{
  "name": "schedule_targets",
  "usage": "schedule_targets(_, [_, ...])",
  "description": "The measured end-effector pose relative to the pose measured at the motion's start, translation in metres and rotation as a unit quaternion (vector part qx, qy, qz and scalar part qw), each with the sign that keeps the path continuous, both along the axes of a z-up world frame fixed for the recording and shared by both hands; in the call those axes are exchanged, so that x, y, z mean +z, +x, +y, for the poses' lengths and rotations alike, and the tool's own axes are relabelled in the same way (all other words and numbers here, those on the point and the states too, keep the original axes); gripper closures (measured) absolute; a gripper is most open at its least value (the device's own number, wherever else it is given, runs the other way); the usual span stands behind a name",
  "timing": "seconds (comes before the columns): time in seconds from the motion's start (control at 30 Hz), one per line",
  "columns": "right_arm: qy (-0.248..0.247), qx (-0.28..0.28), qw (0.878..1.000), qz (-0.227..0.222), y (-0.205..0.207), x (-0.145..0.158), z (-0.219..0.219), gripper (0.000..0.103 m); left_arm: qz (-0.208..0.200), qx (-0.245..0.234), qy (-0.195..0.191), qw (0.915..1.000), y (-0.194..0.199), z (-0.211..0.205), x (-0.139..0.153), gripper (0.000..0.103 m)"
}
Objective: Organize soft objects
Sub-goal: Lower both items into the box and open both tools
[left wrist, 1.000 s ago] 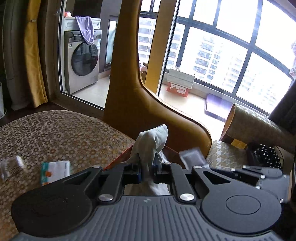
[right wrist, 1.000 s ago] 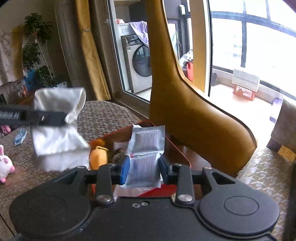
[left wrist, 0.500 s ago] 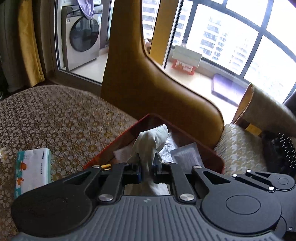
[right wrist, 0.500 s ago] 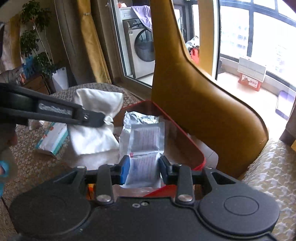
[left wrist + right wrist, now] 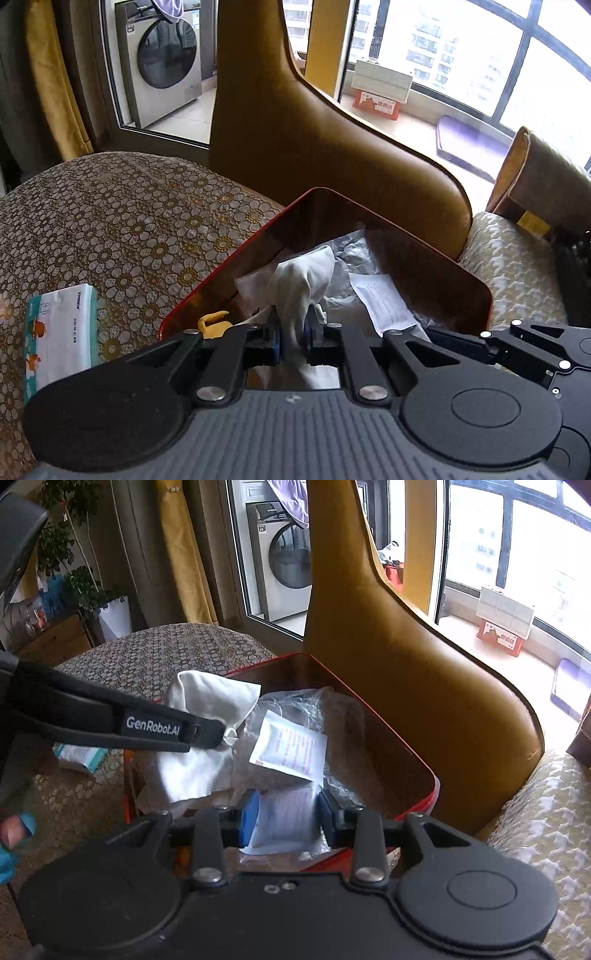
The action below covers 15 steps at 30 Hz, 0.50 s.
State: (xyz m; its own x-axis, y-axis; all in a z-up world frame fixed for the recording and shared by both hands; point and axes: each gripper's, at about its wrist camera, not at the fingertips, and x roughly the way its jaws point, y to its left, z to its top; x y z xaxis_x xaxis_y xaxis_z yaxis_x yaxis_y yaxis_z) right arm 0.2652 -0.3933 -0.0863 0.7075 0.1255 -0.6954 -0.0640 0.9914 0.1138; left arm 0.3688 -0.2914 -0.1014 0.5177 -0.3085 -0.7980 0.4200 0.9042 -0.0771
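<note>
The left tongs (image 5: pixel 293 341) are clamping a white cloth (image 5: pixel 304 284) between their blue-padded fingers (image 5: pixel 274 345), and the cloth is hanging over the open red box (image 5: pixel 424 236), with its upper fold standing above the pads and its lower part draping below them. In the right wrist view the left tongs (image 5: pixel 221 734) are reaching in from the left, and the white cloth (image 5: pixel 199 760) is bunching on both sides of the grip, partly over the box's left wall. The right tongs (image 5: pixel 284 818) are standing parted, with a flat white sachet (image 5: pixel 286 821) lying between the blue pads (image 5: pixel 248 819); whether the pads are touching it cannot be told. A second printed sachet (image 5: pixel 291 749) is lying tilted inside the red box (image 5: pixel 369 716), on top of crumpled clear plastic wrap (image 5: pixel 295 701). In the left wrist view the same printed sachet (image 5: pixel 384 299) is resting to the right of the cloth, and a yellow object (image 5: pixel 212 321) is showing at the box's near-left corner, mostly hidden behind the tongs. The box is sitting on the desk (image 5: pixel 122 221), which is carrying a patterned floral cover. A tissue pack (image 5: pixel 59 332) is lying on the desk to the left of the box, apart from it. A tan leather chair back (image 5: pixel 314 129) is rising just behind the box.
</note>
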Motion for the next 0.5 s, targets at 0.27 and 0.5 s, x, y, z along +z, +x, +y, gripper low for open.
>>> schedule_targets(0.27, [-0.001,0.0,1.0,-0.003,0.0,0.003,0.001,0.059,-0.01,-0.001,-0.012,0.9999,-0.005,0.007,0.008,0.091])
schedule_targets(0.5, [-0.004,0.0,1.0,-0.015,-0.007,0.009,0.002,0.042,-0.009,-0.005,-0.028,0.9995,-0.01,0.014,0.016,0.088])
